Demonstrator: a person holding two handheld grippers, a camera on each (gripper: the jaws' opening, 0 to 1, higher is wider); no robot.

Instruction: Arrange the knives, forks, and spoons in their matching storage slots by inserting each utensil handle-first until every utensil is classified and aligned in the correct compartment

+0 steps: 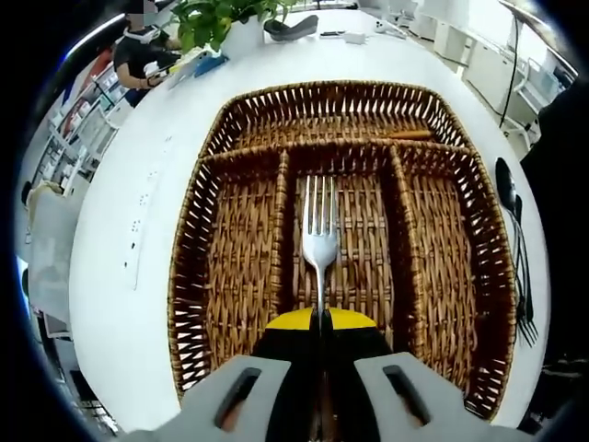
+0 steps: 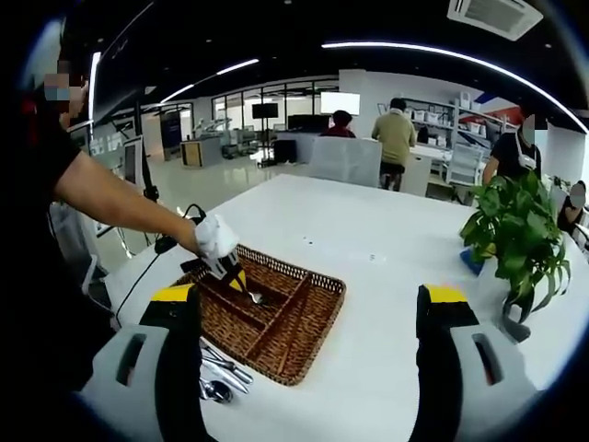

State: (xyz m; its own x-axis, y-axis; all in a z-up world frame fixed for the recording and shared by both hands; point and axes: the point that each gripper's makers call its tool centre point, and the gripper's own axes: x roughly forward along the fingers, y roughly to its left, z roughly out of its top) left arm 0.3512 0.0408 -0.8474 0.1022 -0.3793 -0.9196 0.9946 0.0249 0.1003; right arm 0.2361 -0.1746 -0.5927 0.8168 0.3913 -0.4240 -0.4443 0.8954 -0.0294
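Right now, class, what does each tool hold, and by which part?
The left tool grips a silver metal fork by its handle, tines pointing away over the brown wicker tray. The right tool is open and holds nothing.

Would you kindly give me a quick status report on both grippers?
Left gripper shut on fork, over middle slot of wicker tray. Right gripper open, empty. More utensils on table beside tray.

no readable text, labels, brands or numbers in left gripper view or right gripper view. wall screens and signs at far end of room too small and blurred to make out.
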